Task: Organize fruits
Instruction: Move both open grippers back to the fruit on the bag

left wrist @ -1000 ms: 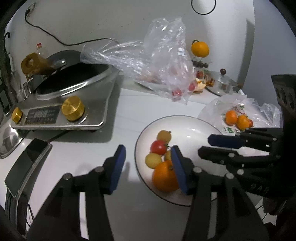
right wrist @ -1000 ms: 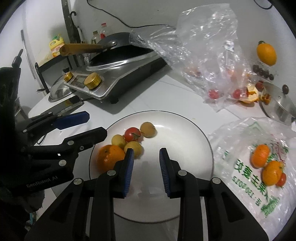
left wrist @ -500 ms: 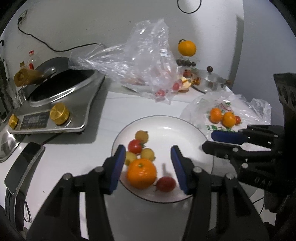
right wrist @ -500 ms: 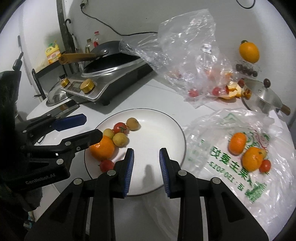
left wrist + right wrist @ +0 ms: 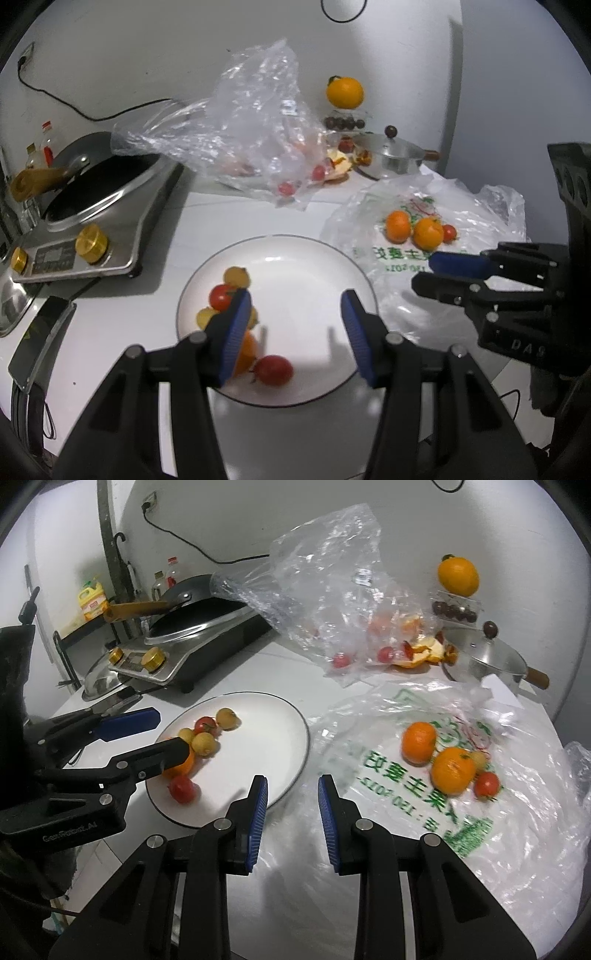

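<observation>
A white plate (image 5: pixel 314 258) (image 5: pixel 273 734) holds an orange (image 5: pixel 246 350), a red tomato (image 5: pixel 274 370) (image 5: pixel 181 788), another tomato (image 5: pixel 220 297) and small yellow fruits (image 5: pixel 203 743). My left gripper (image 5: pixel 293 325) is open and empty above the plate; it also shows in the right wrist view (image 5: pixel 166 734). My right gripper (image 5: pixel 291 812) is open and empty over the plate's right edge and the printed plastic bag (image 5: pixel 480 812). On that bag lie two oranges (image 5: pixel 453 770) (image 5: pixel 428 232) and a small tomato (image 5: pixel 487 784).
An induction cooker with a wok (image 5: pixel 99 206) stands at the left. A crumpled clear bag with tomatoes (image 5: pixel 258 140) lies behind the plate. A steel lidded pot (image 5: pixel 391 155), orange peel and an orange on a box (image 5: pixel 345 92) are at the back. A phone (image 5: pixel 40 339) lies at front left.
Both grippers have swung right and pulled back, bringing the printed bag's fruit into fuller view. A red tomato now lies on the plate beside the orange. Both stay open.
</observation>
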Available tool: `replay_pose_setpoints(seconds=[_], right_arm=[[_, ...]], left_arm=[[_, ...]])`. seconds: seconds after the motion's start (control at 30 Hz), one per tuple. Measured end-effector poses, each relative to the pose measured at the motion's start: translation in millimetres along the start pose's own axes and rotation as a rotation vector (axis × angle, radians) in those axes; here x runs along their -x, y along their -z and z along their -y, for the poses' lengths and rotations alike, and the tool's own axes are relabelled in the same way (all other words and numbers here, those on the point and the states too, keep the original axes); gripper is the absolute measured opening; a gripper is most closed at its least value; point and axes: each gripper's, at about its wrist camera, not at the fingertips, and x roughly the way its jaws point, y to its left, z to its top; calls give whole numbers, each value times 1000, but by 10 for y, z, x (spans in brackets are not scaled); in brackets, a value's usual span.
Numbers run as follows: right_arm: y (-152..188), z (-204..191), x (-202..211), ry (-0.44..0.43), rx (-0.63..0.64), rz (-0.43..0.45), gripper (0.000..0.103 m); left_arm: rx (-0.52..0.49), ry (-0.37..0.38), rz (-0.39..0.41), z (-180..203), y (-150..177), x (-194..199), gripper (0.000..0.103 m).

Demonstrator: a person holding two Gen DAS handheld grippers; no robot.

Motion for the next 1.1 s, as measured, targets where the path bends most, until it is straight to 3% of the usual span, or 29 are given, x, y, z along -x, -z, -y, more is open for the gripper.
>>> replay_pose_setpoints(seconds=[0.37,1.1], right_arm=[[159,327,188,32,-46,16,30],[249,860,167,49,-107,8,30]], left_arm=[[-46,9,-18,331,-59,-58,52],[-87,26,-58,711,-200,-346,52]])
